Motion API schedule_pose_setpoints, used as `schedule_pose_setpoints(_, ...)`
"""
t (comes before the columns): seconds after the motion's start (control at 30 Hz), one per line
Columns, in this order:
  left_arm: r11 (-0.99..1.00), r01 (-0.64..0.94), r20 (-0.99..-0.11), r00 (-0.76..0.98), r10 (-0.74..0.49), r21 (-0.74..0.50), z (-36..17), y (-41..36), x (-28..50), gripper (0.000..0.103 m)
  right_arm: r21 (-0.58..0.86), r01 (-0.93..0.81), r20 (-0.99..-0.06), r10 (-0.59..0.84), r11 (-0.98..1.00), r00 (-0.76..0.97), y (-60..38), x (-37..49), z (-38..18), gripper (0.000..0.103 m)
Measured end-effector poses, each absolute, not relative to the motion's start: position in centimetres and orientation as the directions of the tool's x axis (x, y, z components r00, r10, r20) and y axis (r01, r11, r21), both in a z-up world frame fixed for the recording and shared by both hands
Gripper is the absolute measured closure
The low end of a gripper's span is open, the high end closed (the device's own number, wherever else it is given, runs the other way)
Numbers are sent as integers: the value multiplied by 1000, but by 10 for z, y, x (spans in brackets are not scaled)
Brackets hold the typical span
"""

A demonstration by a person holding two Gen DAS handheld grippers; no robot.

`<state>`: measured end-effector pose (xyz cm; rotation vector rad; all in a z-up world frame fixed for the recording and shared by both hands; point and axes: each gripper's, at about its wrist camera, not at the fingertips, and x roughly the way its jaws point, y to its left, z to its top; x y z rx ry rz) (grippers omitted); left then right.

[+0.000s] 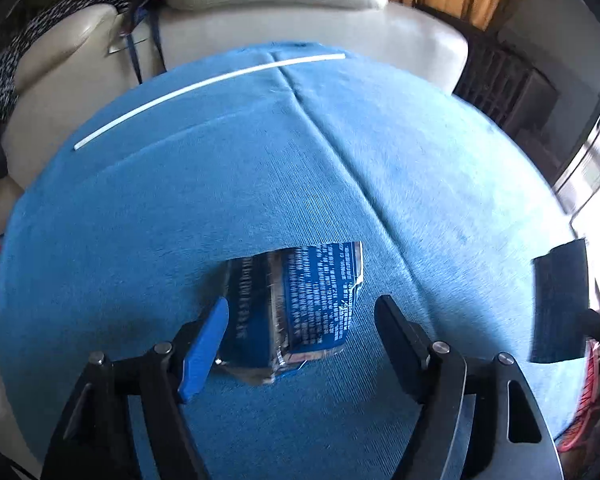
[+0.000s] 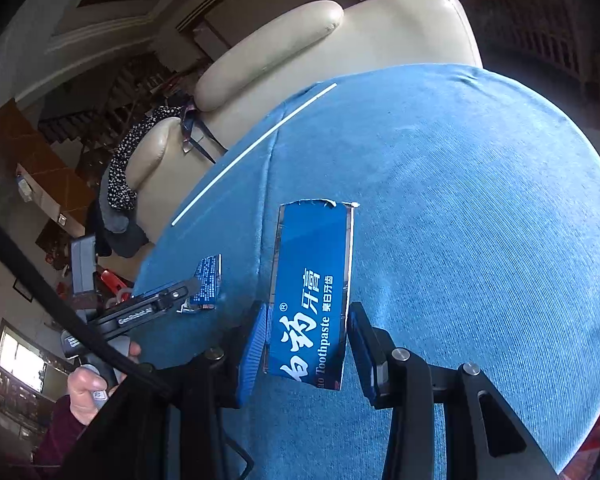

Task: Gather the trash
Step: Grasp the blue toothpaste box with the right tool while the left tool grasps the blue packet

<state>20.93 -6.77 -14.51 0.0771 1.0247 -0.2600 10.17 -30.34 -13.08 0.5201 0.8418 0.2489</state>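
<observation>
A crumpled piece of blue toothpaste box [image 1: 300, 304] lies on the blue tablecloth [image 1: 180, 208] between the fingers of my left gripper [image 1: 300, 320]. Its jaws stand wide; the blue left pad [image 1: 204, 352] is close against the piece and the black right finger [image 1: 396, 336] is clear of it. My right gripper [image 2: 308, 344] is shut on a larger flat piece of the toothpaste box [image 2: 312, 292], its pads on the two long edges. That flat piece [image 1: 558, 300] shows at the right of the left wrist view. A thin white straw [image 1: 204, 84] lies at the table's far side.
A cream leather sofa [image 1: 276, 12] stands behind the table. A red mesh basket [image 1: 588, 392] sits at the table's near right edge. In the right wrist view, a hand [image 2: 88, 384] holds the left gripper [image 2: 192, 286] over the crumpled piece [image 2: 208, 280].
</observation>
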Motion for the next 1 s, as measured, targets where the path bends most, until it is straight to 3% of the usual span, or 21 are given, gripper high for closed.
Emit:
schedule_pose_setpoints(0.1, 973, 229, -861, 495, -117, -1, -156, -76, 217, 26, 538, -4, -643, 414, 843, 644, -306, 101, -134, 59)
schedule_pose_setpoints(0.23, 978, 205, -854, 505, -127, -24, -159, -72, 220, 25, 541, -10, -642, 421, 841, 641, -307, 100, -135, 59)
schedule_pose_setpoints(0.5, 970, 243, -818, 558, -138, 3, -145, -73, 207, 44, 540, -38, -634, 436, 841, 638, -297, 99, -131, 59)
schedule_pose_setpoints(0.77, 967, 250, -805, 564, -184, -46, -131, -61, 193, 50, 515, -65, -628, 428, 855, 651, -289, 84, -120, 59)
schedule_pose_setpoints(0.93, 956, 293, -785, 587, -200, -24, -116, -62, 177, 71, 500, -71, -626, 417, 863, 659, -289, 73, -113, 59)
schedule_pose_setpoints(0.97, 950, 310, -788, 574, -222, -41, -114, -62, 172, 82, 498, -72, -625, 416, 864, 661, -289, 71, -112, 59)
schedule_pose_setpoints(1.0, 946, 318, -793, 562, -235, -54, -113, -61, 169, 86, 496, -74, -625, 415, 865, 661, -289, 68, -111, 60)
